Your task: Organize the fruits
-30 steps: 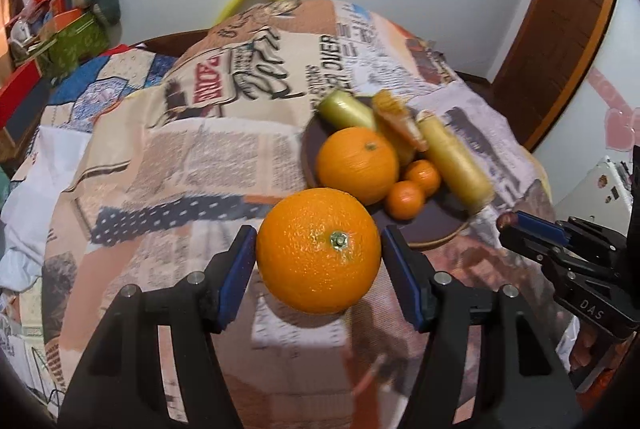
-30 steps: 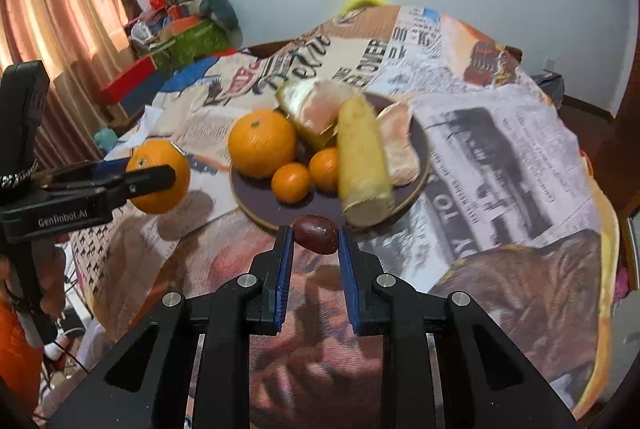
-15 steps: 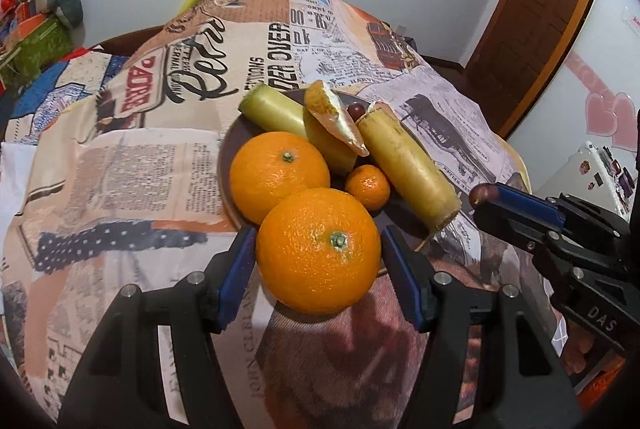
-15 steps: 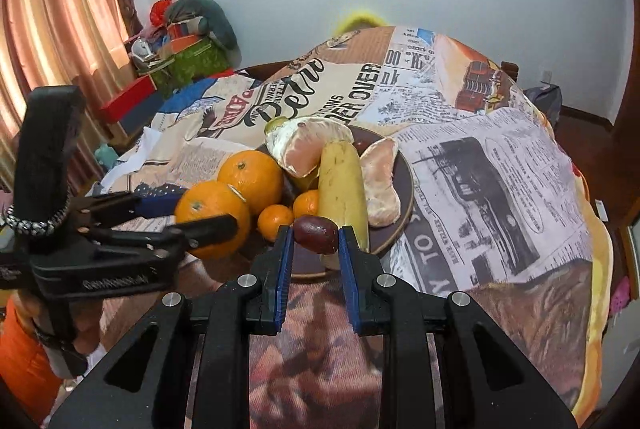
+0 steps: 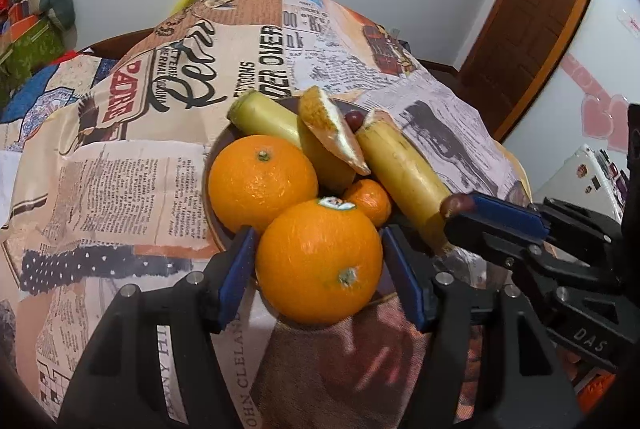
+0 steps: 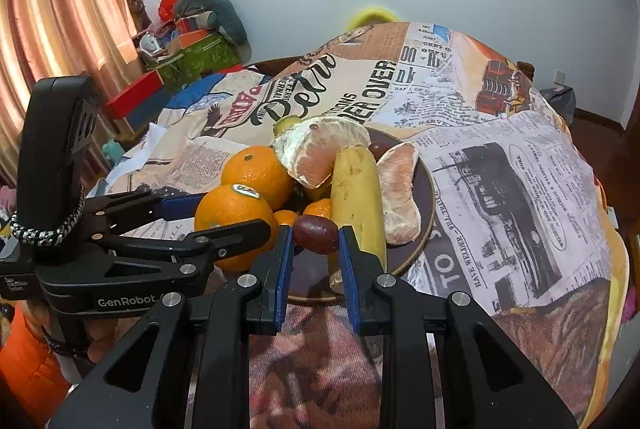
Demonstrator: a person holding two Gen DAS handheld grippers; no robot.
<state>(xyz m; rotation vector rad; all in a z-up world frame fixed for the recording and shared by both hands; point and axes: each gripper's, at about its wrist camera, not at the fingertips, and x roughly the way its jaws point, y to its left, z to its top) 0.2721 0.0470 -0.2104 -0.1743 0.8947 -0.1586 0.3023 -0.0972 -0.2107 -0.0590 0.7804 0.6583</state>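
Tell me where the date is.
In the right wrist view the date sits pinched in the right gripper, over the plate's near edge, beside the banana.

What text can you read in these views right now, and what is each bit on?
"GenRobot": body of the black left gripper.
"DAS": body of the black right gripper.
"OVER", "JOHN CLELAND", "HAVE WELDER": newspaper-print tablecloth.
Round sticker on the held large orange: too small to read.
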